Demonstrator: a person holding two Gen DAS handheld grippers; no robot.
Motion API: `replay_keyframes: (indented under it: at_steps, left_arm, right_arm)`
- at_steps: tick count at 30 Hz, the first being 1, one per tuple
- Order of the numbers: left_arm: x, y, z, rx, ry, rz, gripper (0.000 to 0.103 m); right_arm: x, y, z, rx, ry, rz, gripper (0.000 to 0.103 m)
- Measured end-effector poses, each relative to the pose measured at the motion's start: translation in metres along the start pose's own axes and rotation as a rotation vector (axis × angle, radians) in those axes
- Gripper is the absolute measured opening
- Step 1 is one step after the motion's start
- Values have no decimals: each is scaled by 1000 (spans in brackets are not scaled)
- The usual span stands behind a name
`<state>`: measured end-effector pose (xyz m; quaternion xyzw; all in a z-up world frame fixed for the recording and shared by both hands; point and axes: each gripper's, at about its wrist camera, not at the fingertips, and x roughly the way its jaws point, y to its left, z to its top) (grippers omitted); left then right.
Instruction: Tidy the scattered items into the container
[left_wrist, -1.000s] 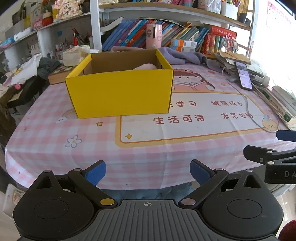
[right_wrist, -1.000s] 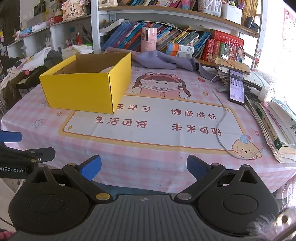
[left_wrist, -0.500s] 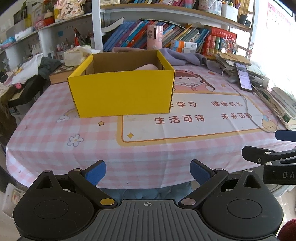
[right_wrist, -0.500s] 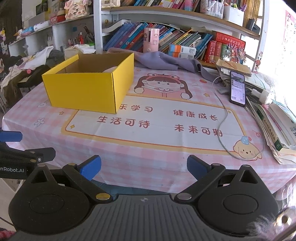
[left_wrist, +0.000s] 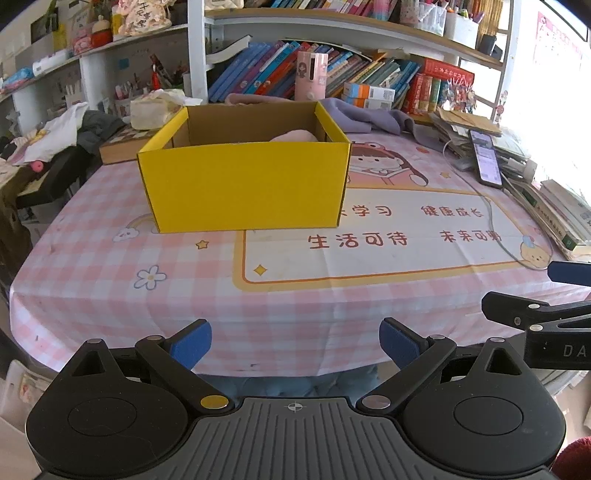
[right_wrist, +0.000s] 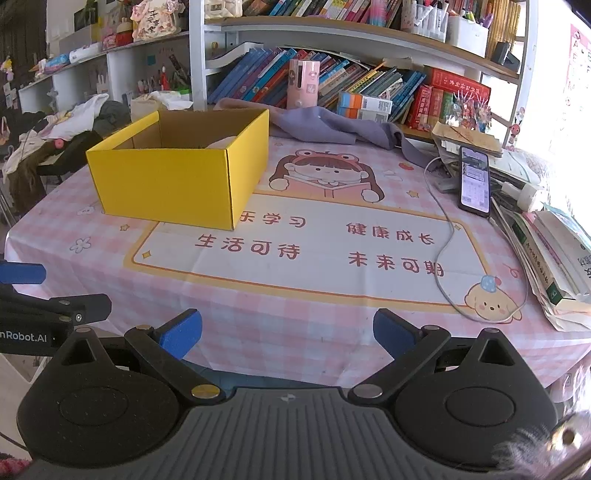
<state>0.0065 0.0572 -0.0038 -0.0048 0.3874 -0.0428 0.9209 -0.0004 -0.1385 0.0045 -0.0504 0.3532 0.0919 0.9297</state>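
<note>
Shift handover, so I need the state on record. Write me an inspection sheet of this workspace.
Surface: table under a pink checked tablecloth; the middle is bare.
Job's things: open yellow box on the left half; something pale pink lies inside, kind unclear. No loose items on the cloth nearby.
Clutter: purple cloth behind the box; phone and stacked books along the right edge.
Grippers: left tool and right tool both open, empty, at the near edge.
Cables: white cable loops across the right side.
Surroundings: bookshelves behind; clothes piled at far left.
</note>
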Motion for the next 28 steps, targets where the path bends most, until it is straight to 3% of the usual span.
replay_keyframes:
  at_steps: [28]
  left_arm:
    - [14, 2, 7, -11, 28, -10, 101]
  right_arm:
    - [12, -4, 9, -9, 24, 2, 100]
